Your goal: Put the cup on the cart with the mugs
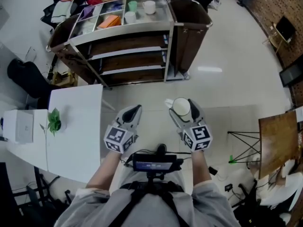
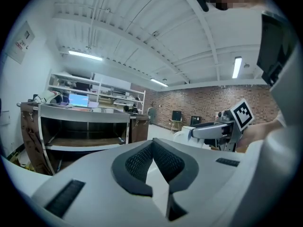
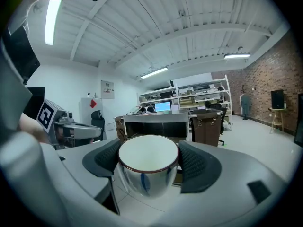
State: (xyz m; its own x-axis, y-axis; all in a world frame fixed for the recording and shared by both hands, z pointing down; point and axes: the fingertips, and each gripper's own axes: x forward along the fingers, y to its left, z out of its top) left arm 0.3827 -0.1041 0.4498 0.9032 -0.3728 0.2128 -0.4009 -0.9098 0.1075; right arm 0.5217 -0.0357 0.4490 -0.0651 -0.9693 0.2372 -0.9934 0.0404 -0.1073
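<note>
Currently standing well short of the cart (image 1: 120, 31), facing its long open side across bare floor. Gripping the cup (image 3: 147, 167) in the right gripper (image 3: 149, 156), with the dark ribbed pads (image 3: 195, 162) pressed against two opposite sides of it and the jaws spread wide by its girth. Carrying it upright, mouth up; white inside, mirror-bright outside, with a thin dark red line round the rim. Holding it in the air on the near side of the cart, well apart from it and roughly in line with the cart's right end in the head view. Holding the left gripper (image 2: 152, 161) on that same near side, nearer the cart's middle and about as far from the cart as the right one, with jaws brought together, meeting at the tips, and nothing between them. On the cart's divided top tray, toward its right half, mugs (image 1: 149, 7): a white one farthest right, a pale green one just left of it, and another white one just nearer than the green. In the compartment left of those, an orange flat thing (image 1: 110, 21). Under the tray, two open shelves. Hung at the cart's right end, a brown bag (image 1: 191, 25). Off the cart's near left corner, a white table (image 1: 75, 141) with a green sprig (image 1: 54, 120) by its left edge.
</note>
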